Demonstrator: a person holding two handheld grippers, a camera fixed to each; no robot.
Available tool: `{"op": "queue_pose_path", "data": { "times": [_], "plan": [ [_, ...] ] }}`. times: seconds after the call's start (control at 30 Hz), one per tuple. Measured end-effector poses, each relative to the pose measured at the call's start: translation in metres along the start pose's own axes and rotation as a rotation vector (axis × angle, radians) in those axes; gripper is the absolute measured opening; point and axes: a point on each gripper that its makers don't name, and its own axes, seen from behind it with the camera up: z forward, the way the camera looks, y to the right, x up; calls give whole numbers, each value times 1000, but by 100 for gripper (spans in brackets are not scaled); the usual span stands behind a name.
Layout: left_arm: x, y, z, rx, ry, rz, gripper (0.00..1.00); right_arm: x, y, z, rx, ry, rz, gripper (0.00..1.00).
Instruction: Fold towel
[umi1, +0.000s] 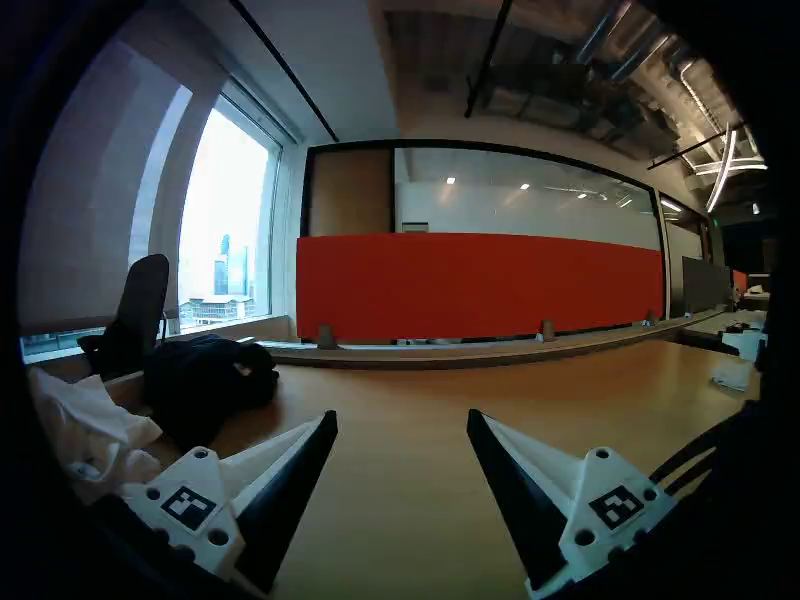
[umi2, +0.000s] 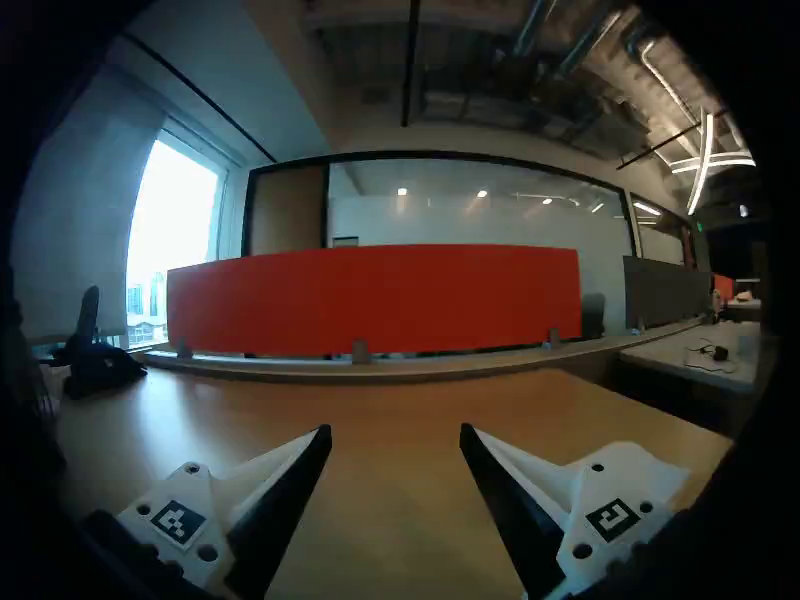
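A crumpled white cloth (umi1: 85, 430) lies at the left edge of the wooden table (umi1: 440, 400) in the left gripper view, left of my left gripper (umi1: 402, 418). That gripper hovers low over the table, open, with nothing between its fingers. In the right gripper view my right gripper (umi2: 396, 430) is open too, low above the bare wooden table (umi2: 400, 400), holding nothing.
A black bundle (umi1: 205, 380) sits on the table beside the white cloth, and a black chair (umi1: 135, 320) stands behind it by the window. A red divider panel (umi1: 480, 285) runs along the table's far edge. Another desk (umi2: 700, 355) with small items stands at the right.
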Motion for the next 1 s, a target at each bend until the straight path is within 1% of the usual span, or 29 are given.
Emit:
{"op": "queue_pose_path", "data": {
  "times": [0.3,1.0],
  "plan": [
    [0,0,0,0,0,0,96,0,-7,-2,12,4,-33,99],
    [1,0,0,0,0,0,96,0,-6,-4,1,2,-30,99]
  ]
}}
